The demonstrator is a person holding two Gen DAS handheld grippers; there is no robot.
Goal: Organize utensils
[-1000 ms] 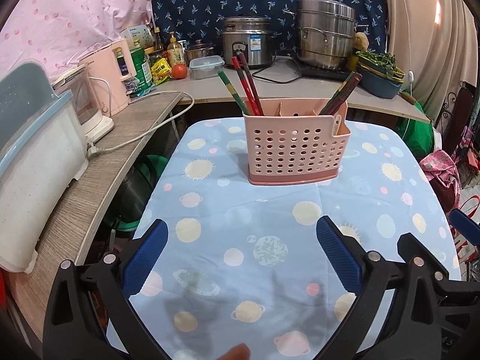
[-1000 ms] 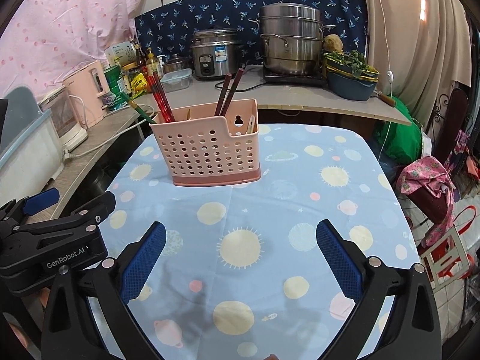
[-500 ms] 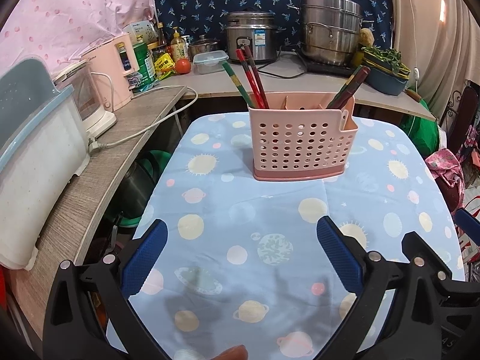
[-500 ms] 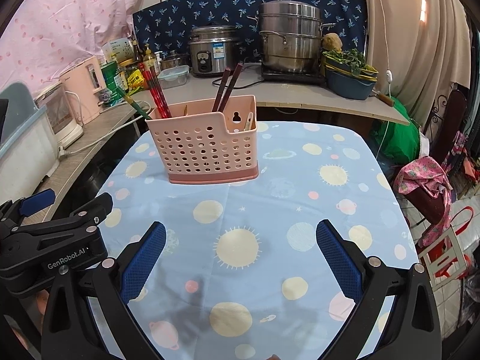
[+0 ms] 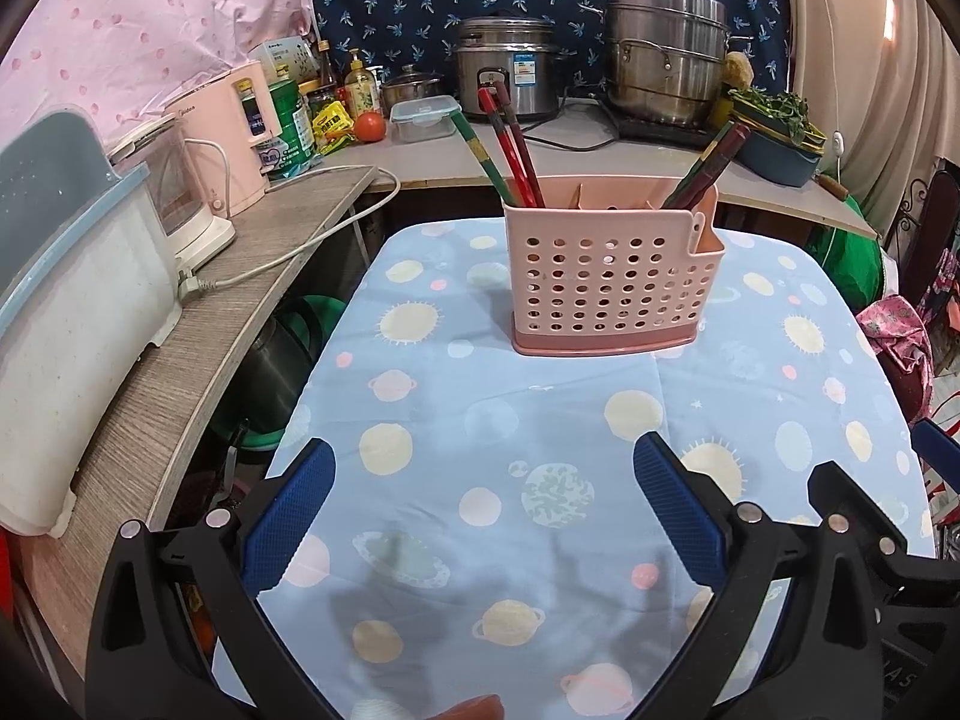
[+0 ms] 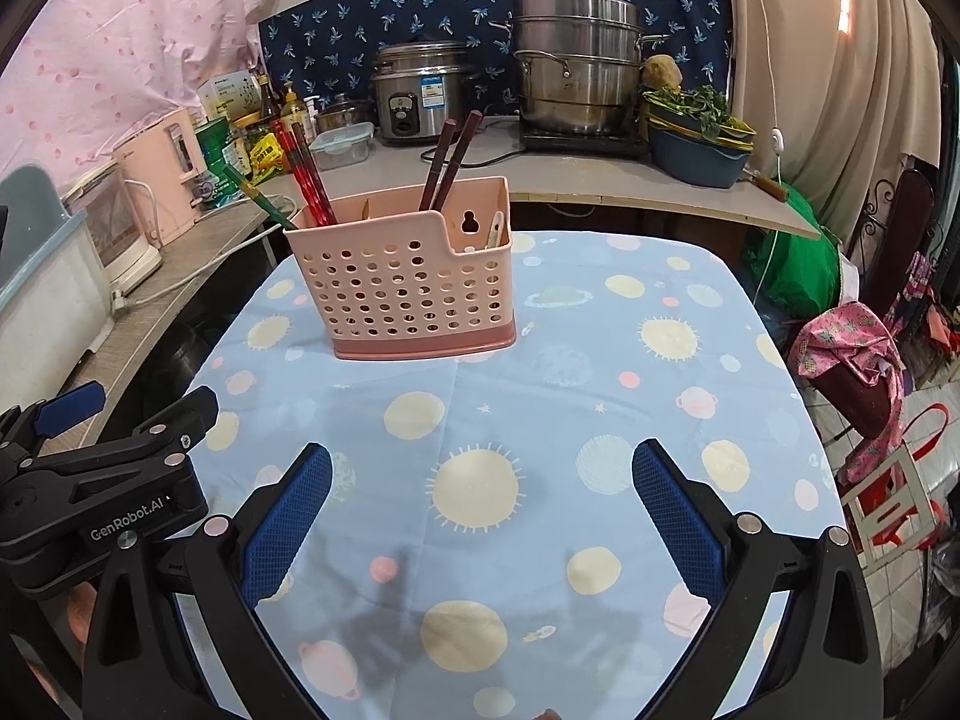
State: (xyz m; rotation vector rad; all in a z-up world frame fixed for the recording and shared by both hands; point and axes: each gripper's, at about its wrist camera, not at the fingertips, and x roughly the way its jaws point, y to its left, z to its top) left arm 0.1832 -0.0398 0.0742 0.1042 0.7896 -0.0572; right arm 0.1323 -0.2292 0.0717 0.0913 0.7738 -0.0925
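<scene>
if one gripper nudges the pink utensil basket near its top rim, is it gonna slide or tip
The pink basket looks like thin perforated plastic, so probably light. It stands tall on a narrow base, and the chopsticks lean out above the rim, so a high push may tip it. The tablecloth beneath could bunch rather than let it slide.

Left wrist camera sat low over the near end of the table (image 5: 420, 540), looking forward between its own blue fingertips (image 5: 288, 516) toward the pink utensil basket (image 5: 612, 282) and the counter (image 5: 600, 162) behind. Right wrist camera looked the same way from further right, basket (image 6: 408, 294) left of centre, the left gripper (image 6: 108, 468) showing at its lower left edge. Both views shared tablecloth, basket, and the steel pots (image 6: 576, 72) at the back.
</scene>
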